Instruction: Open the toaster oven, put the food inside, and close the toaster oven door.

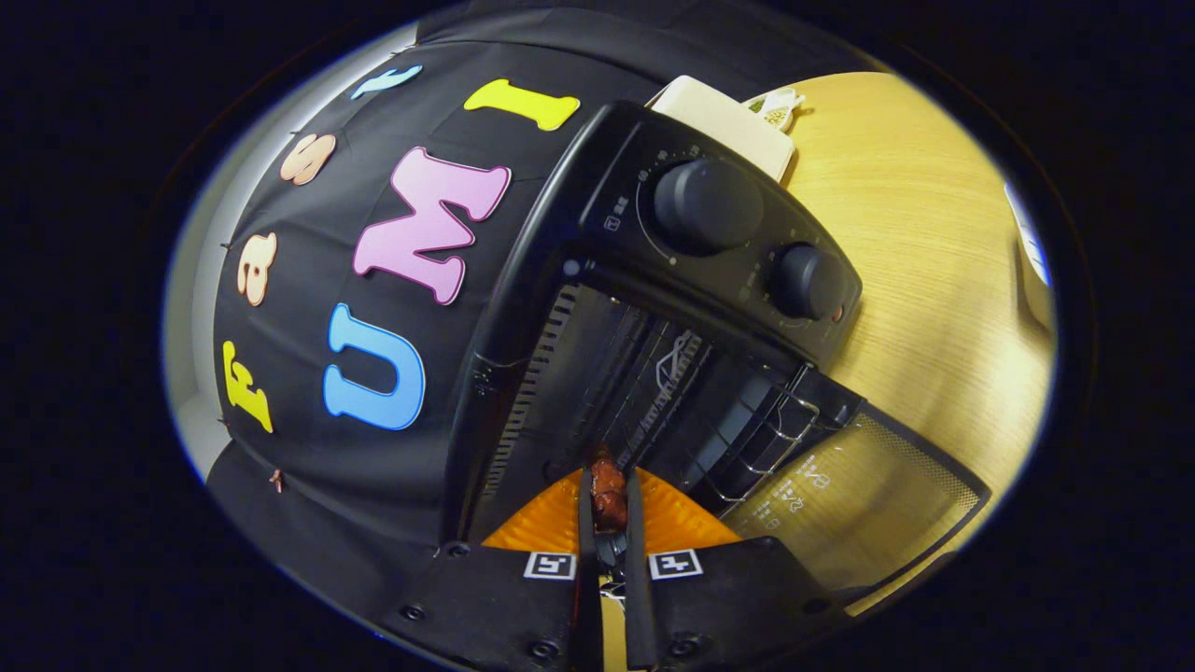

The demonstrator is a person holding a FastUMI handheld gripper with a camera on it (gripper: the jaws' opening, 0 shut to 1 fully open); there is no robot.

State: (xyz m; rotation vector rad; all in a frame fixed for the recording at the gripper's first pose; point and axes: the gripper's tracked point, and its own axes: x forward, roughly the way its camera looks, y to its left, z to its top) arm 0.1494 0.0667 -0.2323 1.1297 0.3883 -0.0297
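Looking along my gripper [609,499], I see the booth's black cloth wall off to the left, running up behind the toaster oven [597,308]. My two fingers stand nearly together, with only a narrow slot between them, and both press on a small reddish-brown piece of food [609,495] pinched in that slot. The food sits just at the oven's mouth, in front of the dark cavity. Inside the cavity I can make out a wire rack [747,448] and slotted side walls; what lies deeper is too dark for me to tell. Right of the opening, the oven's control panel carries two round knobs [707,203], one larger-looking and nearer the top, the other [808,281] beside it. The oven door [854,504] hangs open, swung out over the wooden table [915,233], its glass showing printed marks. Behind the oven, on the table, rests a pale flat box [724,121] with a small packet [777,107] just beside it.
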